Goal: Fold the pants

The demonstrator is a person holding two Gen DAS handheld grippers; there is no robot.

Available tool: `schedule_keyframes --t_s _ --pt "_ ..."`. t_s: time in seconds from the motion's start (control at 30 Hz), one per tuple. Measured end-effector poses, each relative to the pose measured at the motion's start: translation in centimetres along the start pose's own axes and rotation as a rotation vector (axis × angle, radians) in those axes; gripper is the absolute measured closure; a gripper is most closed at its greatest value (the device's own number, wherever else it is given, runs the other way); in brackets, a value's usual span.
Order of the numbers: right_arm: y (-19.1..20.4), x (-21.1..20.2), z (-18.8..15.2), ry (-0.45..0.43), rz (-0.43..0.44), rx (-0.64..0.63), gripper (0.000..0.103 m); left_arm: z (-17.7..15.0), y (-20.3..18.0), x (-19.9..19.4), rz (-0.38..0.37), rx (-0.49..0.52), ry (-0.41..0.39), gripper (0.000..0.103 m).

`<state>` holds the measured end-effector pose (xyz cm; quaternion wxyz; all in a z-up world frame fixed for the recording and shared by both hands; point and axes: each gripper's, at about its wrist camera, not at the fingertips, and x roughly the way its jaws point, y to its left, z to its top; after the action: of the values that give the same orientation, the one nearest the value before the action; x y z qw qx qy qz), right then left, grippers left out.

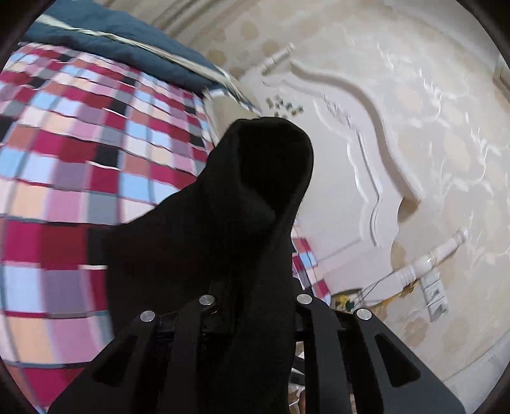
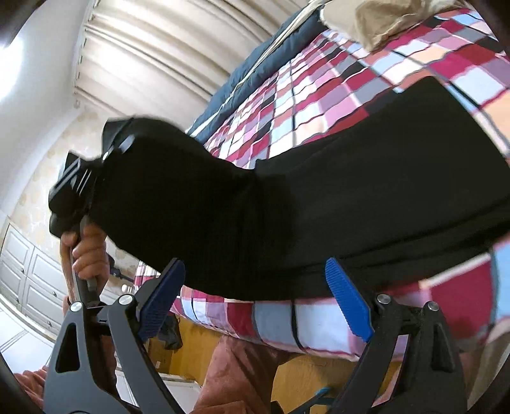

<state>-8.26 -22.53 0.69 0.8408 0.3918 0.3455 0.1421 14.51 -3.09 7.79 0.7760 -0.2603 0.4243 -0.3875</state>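
Note:
The black pants (image 2: 350, 197) lie across a checked bedspread (image 2: 318, 105), one end lifted off the bed to the left. In the left wrist view the black pants (image 1: 229, 229) drape over my left gripper (image 1: 255, 286) and hide its fingertips; it is shut on the cloth and holds it up. The left gripper also shows in the right wrist view (image 2: 83, 178), held by a hand, with cloth hanging from it. My right gripper (image 2: 255, 293) is open, its blue pads (image 2: 347, 299) wide apart just below the near edge of the pants, holding nothing.
A dark blue quilt (image 1: 127, 41) lies at the far side of the bed. A white headboard (image 1: 366, 153) and patterned wall stand behind. A beige cloth (image 2: 376, 22) lies on the bed at top right. White drawers (image 2: 28, 280) stand at left.

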Motion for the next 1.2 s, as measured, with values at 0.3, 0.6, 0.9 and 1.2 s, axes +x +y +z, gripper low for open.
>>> schedule_keyframes --t_s 0.3,0.6,0.9,1.2 --pt "-4.8 -3.8 -1.6 -0.042 -0.032 0.097 0.013 -4.4 -3.2 15.4 0.147 0.087 0.193 0.087" --pt "-7.3 -6.2 -3.5 -0.060 -0.059 0.156 0.013 -9.1 -3.1 22.1 0.265 0.130 0.245 0.057" --pt "-8.0 -7.6 -2.8 -0.084 -0.098 0.163 0.013 -10.0 -5.5 19.1 0.111 0.139 0.192 0.038" --pt "-6.3 -8.4 3.7 -0.129 -0.129 0.064 0.013 -9.4 1.9 5.9 0.246 0.041 -0.098 0.023"
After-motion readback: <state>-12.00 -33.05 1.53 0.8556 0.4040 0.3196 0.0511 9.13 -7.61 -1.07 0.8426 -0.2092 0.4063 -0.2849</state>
